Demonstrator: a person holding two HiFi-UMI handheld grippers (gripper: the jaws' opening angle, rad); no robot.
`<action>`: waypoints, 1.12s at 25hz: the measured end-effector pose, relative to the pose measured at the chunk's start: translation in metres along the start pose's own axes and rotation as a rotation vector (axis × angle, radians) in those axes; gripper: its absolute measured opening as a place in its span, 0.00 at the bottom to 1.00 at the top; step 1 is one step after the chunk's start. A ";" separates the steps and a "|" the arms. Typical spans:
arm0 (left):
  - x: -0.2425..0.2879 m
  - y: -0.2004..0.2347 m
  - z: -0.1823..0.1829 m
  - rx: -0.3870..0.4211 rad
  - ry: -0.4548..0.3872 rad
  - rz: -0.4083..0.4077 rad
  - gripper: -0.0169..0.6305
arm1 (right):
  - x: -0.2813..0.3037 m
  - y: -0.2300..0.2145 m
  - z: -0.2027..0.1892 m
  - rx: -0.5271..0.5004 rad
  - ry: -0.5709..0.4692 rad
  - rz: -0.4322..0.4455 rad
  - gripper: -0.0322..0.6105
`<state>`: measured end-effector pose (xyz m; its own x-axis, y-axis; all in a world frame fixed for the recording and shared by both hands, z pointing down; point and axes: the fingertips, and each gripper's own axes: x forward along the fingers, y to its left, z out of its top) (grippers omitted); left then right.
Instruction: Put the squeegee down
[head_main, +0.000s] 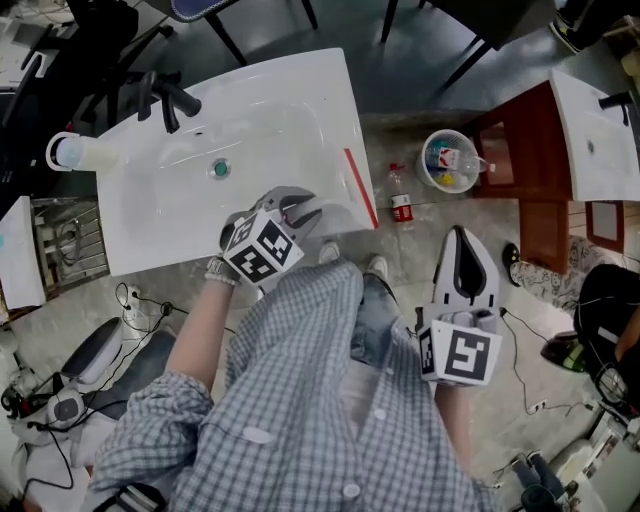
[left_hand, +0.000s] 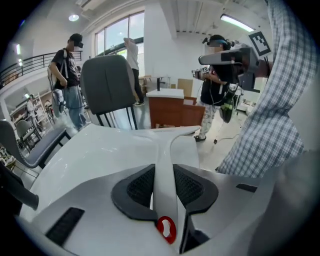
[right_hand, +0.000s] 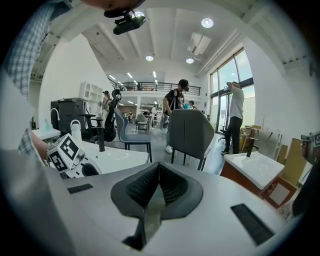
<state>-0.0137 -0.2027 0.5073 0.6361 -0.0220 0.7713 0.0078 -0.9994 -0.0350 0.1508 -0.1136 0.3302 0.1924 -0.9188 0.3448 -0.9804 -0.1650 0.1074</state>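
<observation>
While the fingers of the left gripper (head_main: 300, 212) clamped the squeegee (left_hand: 164, 167), its blade lay just right of them along the rim of the sink (head_main: 140, 235); the right gripper (head_main: 461, 240) had its fingers together, empty.

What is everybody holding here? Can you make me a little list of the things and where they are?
left gripper: shut on the white handle of the squeegee
squeegee blade: red-edged, at the right edge of the sink in the head view
right gripper: shut, nothing in it, held out over the floor
sink: white, with a black tap and a round drain
job: squeegee not put down yet
</observation>
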 end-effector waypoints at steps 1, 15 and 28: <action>0.001 -0.001 -0.002 0.002 0.008 -0.003 0.19 | 0.000 0.000 -0.001 0.001 0.003 -0.003 0.06; 0.018 -0.005 -0.011 0.079 0.087 -0.001 0.19 | 0.002 0.000 -0.005 -0.001 0.022 -0.006 0.06; 0.018 -0.006 -0.010 0.026 0.089 -0.011 0.20 | 0.010 -0.001 -0.004 -0.006 0.024 0.032 0.06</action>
<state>-0.0099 -0.1974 0.5280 0.5644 -0.0148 0.8253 0.0349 -0.9985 -0.0417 0.1535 -0.1210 0.3377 0.1620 -0.9145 0.3707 -0.9858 -0.1334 0.1017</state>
